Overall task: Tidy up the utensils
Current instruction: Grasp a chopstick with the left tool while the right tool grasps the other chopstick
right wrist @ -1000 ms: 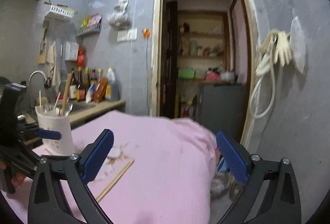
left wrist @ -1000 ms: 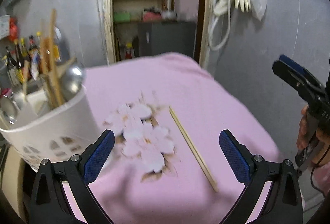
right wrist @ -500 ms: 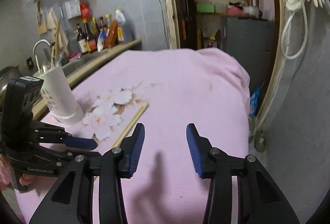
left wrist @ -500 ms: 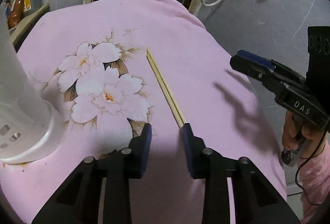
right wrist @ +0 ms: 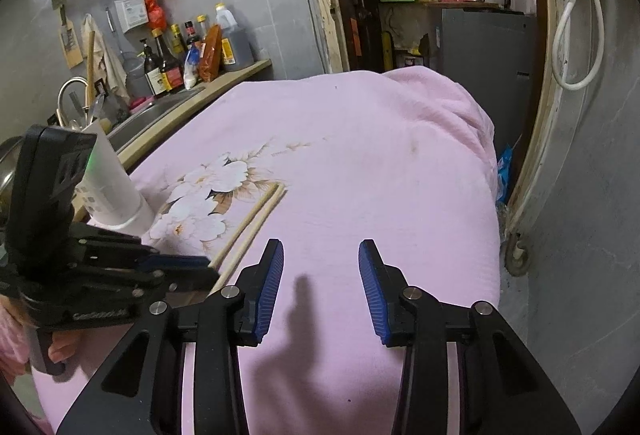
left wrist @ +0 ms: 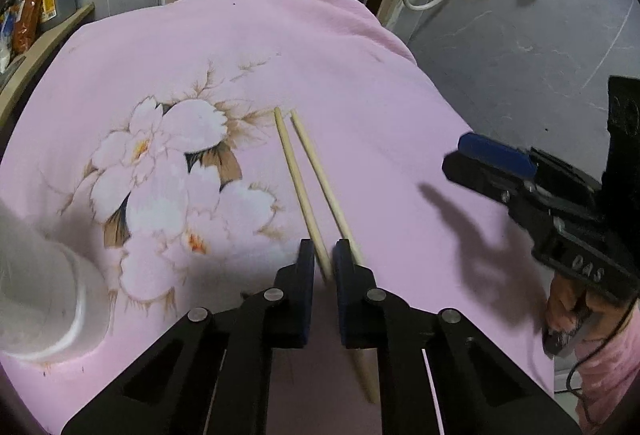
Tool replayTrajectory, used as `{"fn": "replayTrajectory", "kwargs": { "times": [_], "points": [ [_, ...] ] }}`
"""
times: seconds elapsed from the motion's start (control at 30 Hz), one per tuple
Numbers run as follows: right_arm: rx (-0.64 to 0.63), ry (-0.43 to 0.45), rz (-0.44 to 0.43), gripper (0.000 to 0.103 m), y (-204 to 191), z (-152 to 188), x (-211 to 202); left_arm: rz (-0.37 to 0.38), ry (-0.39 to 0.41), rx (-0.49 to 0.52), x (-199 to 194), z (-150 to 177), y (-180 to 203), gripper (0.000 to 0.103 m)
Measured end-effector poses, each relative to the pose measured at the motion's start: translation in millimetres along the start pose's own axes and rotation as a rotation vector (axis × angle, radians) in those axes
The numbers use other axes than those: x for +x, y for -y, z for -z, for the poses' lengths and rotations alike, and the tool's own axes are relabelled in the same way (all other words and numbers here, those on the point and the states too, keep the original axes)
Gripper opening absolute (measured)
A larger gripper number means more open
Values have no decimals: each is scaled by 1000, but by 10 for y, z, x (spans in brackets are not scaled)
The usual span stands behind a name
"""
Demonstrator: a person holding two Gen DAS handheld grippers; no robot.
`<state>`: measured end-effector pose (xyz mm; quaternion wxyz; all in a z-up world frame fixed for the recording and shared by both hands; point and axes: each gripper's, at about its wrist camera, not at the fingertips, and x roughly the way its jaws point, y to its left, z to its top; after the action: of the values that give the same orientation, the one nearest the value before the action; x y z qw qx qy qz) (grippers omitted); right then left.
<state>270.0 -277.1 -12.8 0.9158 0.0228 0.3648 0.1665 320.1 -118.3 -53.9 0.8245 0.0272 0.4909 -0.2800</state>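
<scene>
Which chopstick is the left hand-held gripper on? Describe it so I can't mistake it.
On the pink cloth, right of the white flower print, two pale wooden chopsticks lie side by side. The left hand-held gripper has closed around the near end of the left chopstick, nearest the flowers; the right chopstick runs past outside.

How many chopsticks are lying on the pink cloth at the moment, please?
2. One chopstick has its near end between the left gripper's closing jaws; the other lies alongside to its right, passing under that gripper.
</scene>
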Motion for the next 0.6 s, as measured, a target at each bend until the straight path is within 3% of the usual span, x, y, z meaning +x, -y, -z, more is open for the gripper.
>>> {"fn": "replayTrajectory", "kwargs": {
  "times": [0.2, 0.6],
  "points": [
    [27, -41, -24, 34, -2, -54, 115, -9, -1, -76, -7, -33, -117, 3],
    [29, -173, -122, 25, -290, -179, 517, -52, 36, -137, -458, 390, -330, 3]
  ]
}}
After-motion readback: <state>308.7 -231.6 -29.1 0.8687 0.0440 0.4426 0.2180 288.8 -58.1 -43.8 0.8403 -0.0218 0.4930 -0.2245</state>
